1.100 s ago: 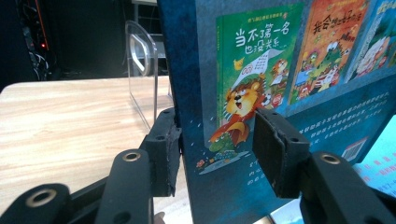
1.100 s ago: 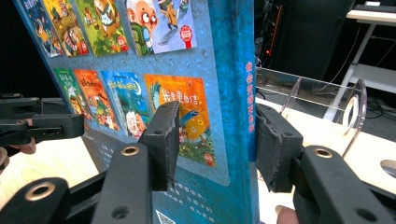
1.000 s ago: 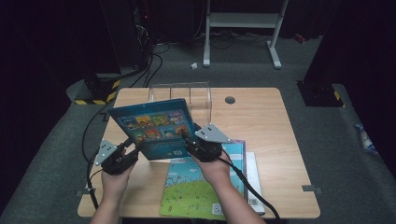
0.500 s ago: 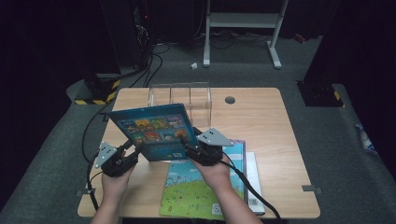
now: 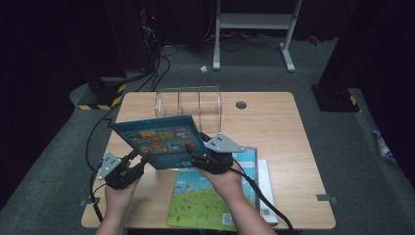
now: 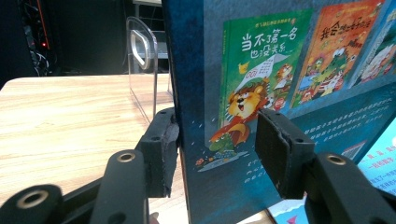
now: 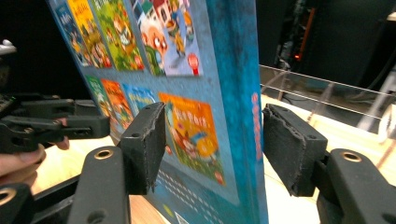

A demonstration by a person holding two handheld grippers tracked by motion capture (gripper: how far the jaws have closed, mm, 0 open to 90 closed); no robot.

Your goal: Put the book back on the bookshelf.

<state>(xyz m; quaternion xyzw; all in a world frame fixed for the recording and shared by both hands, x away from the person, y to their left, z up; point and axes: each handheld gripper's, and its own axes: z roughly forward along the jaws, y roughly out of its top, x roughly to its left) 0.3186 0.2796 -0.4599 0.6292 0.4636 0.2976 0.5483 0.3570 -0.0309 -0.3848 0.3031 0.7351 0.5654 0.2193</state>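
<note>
We held the blue book (image 5: 159, 141) lifted, both grippers' jaws apart around it — the clear rack (image 5: 188, 102) at the table's far edge awaited.

In the right gripper view, a blue picture book (image 7: 201, 93) is seen standing nearly upright and tilted, its back cover printed with small colourful cover pictures. The book's edge is straddled by the right gripper (image 7: 212, 149): one black pad is seen on the cover side and the other on the far side, with a gap visible between each pad and the book, so no firm clamp is shown. At the left edge, the left gripper (image 7: 56, 126) is seen reaching toward the book's far edge, with fingers (image 7: 18, 163) of the hand beneath it. A clear acrylic rack (image 7: 327, 100) is seen behind, on the wooden table (image 7: 289, 205).
</note>
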